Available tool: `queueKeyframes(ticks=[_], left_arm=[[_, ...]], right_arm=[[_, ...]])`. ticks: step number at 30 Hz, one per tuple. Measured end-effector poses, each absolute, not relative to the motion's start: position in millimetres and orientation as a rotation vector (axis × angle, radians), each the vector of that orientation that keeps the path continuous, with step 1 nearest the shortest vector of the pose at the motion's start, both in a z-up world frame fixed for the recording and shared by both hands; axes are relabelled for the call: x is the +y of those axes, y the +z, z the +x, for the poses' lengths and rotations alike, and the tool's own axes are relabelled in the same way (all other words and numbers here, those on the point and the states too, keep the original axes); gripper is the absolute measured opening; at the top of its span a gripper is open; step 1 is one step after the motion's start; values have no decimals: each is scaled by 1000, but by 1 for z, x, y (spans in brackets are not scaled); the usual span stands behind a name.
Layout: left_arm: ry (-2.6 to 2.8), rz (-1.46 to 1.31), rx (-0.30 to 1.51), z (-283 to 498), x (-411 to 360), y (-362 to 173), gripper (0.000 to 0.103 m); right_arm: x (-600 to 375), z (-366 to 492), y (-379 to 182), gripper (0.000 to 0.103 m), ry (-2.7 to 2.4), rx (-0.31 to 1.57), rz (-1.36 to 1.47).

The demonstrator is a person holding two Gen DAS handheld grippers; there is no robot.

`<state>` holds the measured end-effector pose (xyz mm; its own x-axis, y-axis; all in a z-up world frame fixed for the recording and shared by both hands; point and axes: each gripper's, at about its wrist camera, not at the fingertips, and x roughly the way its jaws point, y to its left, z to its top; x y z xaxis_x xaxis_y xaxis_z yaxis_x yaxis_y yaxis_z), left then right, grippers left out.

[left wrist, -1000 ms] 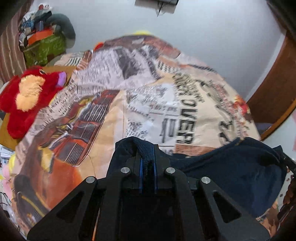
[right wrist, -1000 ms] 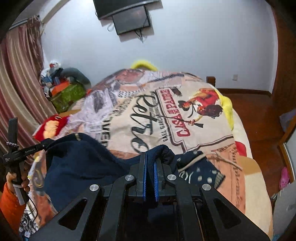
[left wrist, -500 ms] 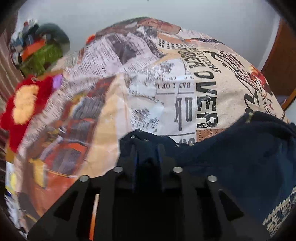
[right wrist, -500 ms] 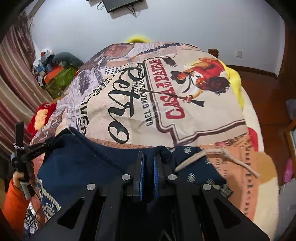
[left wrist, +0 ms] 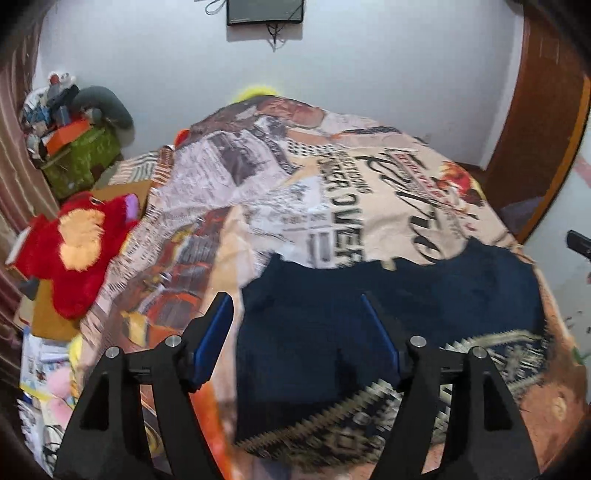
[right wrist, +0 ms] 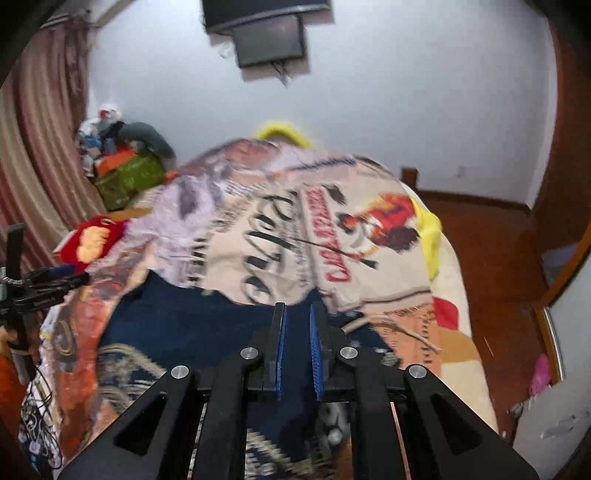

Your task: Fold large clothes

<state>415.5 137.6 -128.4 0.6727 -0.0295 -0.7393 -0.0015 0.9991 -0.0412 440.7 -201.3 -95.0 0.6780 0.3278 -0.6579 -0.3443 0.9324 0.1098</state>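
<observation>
A navy garment [left wrist: 406, 295] with a cream patterned band [left wrist: 498, 343] lies spread on the printed bed cover [left wrist: 314, 192]. My left gripper [left wrist: 294, 299] hovers over the garment's left part. Its jaws are opening wide, with no cloth pinched between them. In the right wrist view the same garment [right wrist: 184, 325] lies below my right gripper [right wrist: 297, 306]. That gripper's blue pads stand a narrow gap apart and are opening, and no cloth hangs on the tips. A pale drawstring [right wrist: 406, 328] trails to the right. The left gripper [right wrist: 44, 284] shows at the left edge.
A red plush toy [left wrist: 74, 251] lies at the bed's left side. Behind it is a green basket [left wrist: 81, 158] piled with things. A screen [left wrist: 265, 11] hangs on the white wall. Wooden floor [right wrist: 491, 258] runs along the bed's right side, and a curtain [right wrist: 37, 166] hangs at left.
Both grippers held bunched navy cloth; now the cloth is out of their jaws and lies flat on the bed. The left jaws have spread wide. Both hands have risen.
</observation>
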Motion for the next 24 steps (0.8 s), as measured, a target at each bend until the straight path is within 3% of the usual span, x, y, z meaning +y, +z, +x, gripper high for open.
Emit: queueKeyframes(ticks=[7,15,24], left_arm=[[-91,-75,918,405,112,-159,70],[-120,-93,1028,414,99,-207,71],[-132,-45,1053,410,96,-235,87]], right_arm=[[-134,411,-104,9,511,729,-106],[-75,424,-158,10,632,888,-130],[-60,445,-218,10,631,1090,-236]])
